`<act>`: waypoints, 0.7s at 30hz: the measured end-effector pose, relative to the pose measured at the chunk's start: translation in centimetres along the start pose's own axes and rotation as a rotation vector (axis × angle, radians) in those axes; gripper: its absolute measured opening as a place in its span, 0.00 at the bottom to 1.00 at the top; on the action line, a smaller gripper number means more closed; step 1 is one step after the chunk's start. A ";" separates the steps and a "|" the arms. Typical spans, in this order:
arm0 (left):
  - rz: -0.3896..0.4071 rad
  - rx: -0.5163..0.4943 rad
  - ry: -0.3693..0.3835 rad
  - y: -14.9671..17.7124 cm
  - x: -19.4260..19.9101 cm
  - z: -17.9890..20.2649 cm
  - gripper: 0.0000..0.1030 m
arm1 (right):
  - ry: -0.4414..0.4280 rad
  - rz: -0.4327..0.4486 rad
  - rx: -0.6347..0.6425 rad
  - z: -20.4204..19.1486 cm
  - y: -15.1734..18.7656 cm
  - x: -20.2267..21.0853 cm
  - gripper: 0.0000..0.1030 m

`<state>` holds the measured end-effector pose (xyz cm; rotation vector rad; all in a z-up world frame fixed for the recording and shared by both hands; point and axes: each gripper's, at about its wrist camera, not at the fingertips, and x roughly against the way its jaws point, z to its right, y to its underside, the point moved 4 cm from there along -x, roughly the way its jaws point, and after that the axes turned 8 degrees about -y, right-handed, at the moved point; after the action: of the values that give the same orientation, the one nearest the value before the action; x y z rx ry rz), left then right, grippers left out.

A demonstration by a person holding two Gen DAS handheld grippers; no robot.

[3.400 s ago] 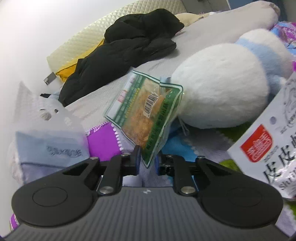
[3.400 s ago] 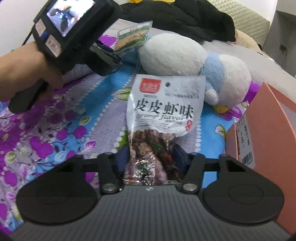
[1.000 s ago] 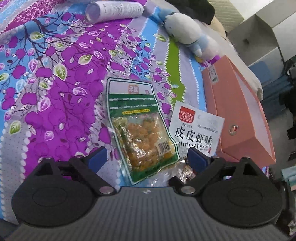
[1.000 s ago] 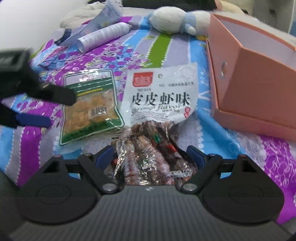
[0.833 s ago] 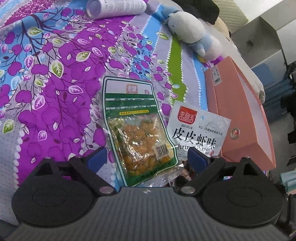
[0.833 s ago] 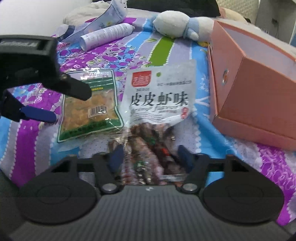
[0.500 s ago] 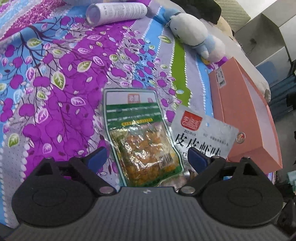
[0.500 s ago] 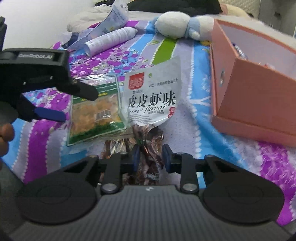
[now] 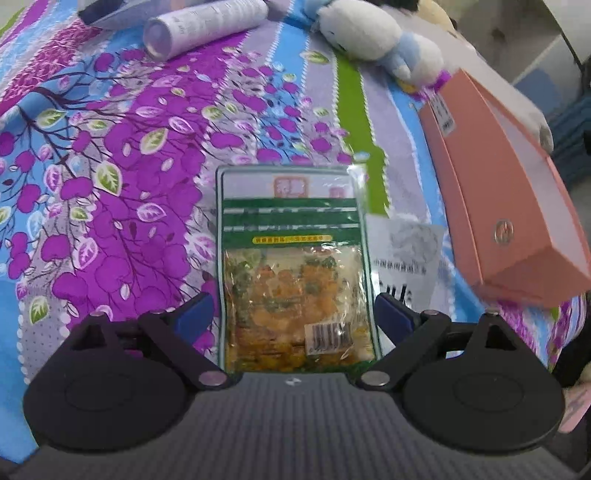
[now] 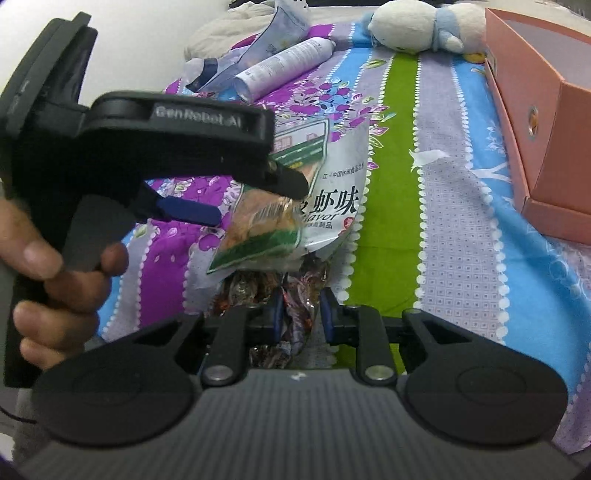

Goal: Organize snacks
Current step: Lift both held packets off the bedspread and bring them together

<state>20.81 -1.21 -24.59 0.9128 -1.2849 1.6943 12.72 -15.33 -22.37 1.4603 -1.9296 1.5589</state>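
The green pack (image 9: 295, 266) lies flat on the bedspread (image 9: 110, 184) and serves as the reference point. In the left wrist view its lower edge is cut off by the left gripper (image 9: 293, 314) body; in the right wrist view its upper part is hidden behind that same gripper (image 10: 255, 201) and the hand (image 10: 55, 273) holding it, and the visible part is blurred. The left gripper's fingers are spread wide, one either side of the green pack, with neither pad touching it. The shrimp pack (image 10: 332, 206) sits just right of the green pack and partly beneath its edge; only a white corner of it (image 9: 406, 251) shows in the left wrist view, the print there too blurred to read. The right gripper (image 10: 299, 314) has just been closing, and its fingers now pinch the crumpled clear lower end of the shrimp pack. Farther right of the green pack stands the pink box (image 9: 509, 206), its far end cut off by the frame edge. Beyond the green pack lie a white bottle (image 9: 207, 26) and a plush toy (image 9: 376, 40), with a clear bag (image 10: 258, 40) near the bottle, its contents indistinct. The left gripper blocks most of the bedspread left of the green pack in the right wrist view.
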 end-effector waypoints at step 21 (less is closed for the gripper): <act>0.046 -0.115 -0.028 0.8 0.1 0.6 0.74 | 0.029 -0.004 -0.004 0.9 0.0 0.1 0.22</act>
<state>20.13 -1.93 -24.65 0.8476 -1.4162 1.6302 12.95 -16.13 -22.64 1.4315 -1.9116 1.5654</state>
